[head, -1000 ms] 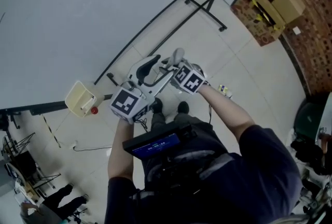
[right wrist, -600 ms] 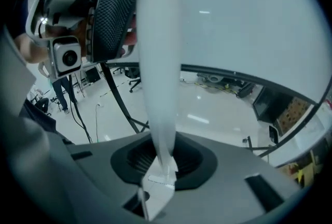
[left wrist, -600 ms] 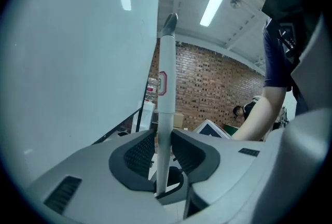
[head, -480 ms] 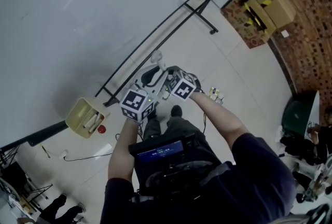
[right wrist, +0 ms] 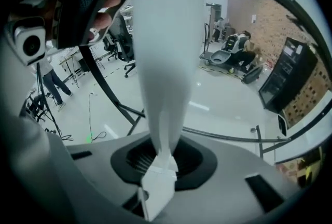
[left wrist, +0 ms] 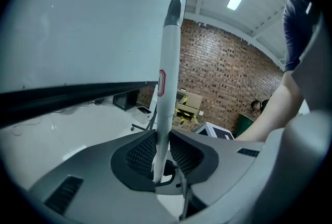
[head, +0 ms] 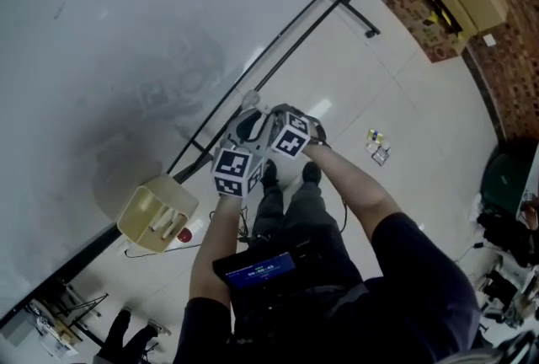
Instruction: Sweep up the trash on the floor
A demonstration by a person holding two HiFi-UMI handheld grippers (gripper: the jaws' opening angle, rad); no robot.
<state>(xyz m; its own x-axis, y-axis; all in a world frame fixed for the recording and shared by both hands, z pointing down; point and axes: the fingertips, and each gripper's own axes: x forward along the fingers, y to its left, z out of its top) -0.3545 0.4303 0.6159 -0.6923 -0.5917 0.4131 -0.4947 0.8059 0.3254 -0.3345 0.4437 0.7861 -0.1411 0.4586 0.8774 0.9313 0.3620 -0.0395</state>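
Trash [head: 376,146] lies on the floor, apart from both grippers. Left gripper [left wrist: 162,153], jaws just closing, pinches a slim white pole [left wrist: 167,78]; right gripper [right wrist: 165,158] clamps a broad white handle [right wrist: 165,62].

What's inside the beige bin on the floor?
Two pale pieces stand in the beige bin, too small to identify. Its walls hide the bottom, so anything lying lower can't be seen.

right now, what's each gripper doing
Left gripper: jaws have just been closing, now gripping the slim pole.
Right gripper: closed on the wide white handle.
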